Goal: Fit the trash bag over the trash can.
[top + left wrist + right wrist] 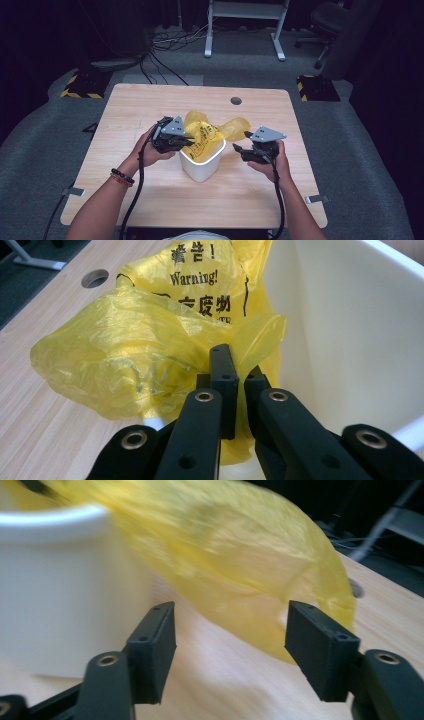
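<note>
The left gripper (235,390) has its fingers (223,385) pinched tight on a fold of the yellow plastic bag (135,350), right at the near wall of the white bin (345,330); that hold looks meant to pin the film against the rim so the liner cannot slide while its other side is worked. The right gripper (230,645) has its fingers (152,645) spread wide with nothing between them, and they point at the loose lobe of bag that hangs outside the bin on its side, just above the tabletop (225,680); judging by that aim, the next thing is probably to catch that lobe and draw it over the rim. In the high view the left gripper (186,143) sits at the bin's left edge and the right gripper (239,149) stands just off its right wall, apart from it. The bin (200,167) stands upright near the middle of the tabletop (150,105), and the bag (205,132), printed with a black warning notice, is partly tucked inside it while billowing up and out toward the far side. Whether anything else lies in the bin cannot be told, since the film hides its floor.
</note>
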{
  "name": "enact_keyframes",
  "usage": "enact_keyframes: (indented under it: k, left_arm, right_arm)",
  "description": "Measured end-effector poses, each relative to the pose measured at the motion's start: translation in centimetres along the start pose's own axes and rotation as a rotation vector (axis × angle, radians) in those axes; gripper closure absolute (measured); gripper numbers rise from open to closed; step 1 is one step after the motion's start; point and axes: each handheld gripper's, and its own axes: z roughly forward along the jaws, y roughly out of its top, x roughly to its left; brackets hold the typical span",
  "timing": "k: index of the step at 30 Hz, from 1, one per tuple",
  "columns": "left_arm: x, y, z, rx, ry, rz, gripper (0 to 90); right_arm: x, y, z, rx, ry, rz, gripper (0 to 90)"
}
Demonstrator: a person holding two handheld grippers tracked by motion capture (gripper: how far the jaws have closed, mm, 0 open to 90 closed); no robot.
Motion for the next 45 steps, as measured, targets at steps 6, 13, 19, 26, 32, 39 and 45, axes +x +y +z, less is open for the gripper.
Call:
enact_keyframes:
  k: [6, 13, 19, 26, 32, 39, 45]
  left_arm:
    - [0.1, 0.1, 0.0, 0.007, -0.014, -0.001, 89.8]
    - [0.1, 0.2, 0.1, 0.017, -0.012, -0.001, 89.8]
    - [-0.1, 0.5, 0.1, 0.062, 0.005, 0.006, 89.9]
    - [-0.3, 0.5, 0.0, 0.057, 0.024, 0.018, 89.1]
    - [-0.9, 0.7, -1.1, -0.032, 0.040, 0.031, 50.9]
    - [-0.2, -0.1, -4.8, -0.324, -0.063, -0.101, 22.2]
    - [-1.9, 1.8, -3.6, -0.267, -0.082, -0.061, 21.1]
  right_arm:
    - [-1.0, -0.1, 4.1, 0.048, -0.098, 0.039, 27.6]
    - [-1.5, 1.4, 4.0, -0.124, -0.066, 0.094, 74.0]
    - [-0.2, 4.4, 1.3, -0.263, 0.089, 0.078, 81.5]
    - [2.9, 6.3, 0.6, -0.291, 0.207, -0.101, 89.1]
    - [3.9, 6.1, 1.0, -0.241, 0.229, -0.195, 89.9]
    - [4.7, 6.0, 1.2, -0.181, 0.182, -0.294, 90.0]
    - [5.4, 5.8, 1.1, -0.172, 0.199, -0.346, 90.0]
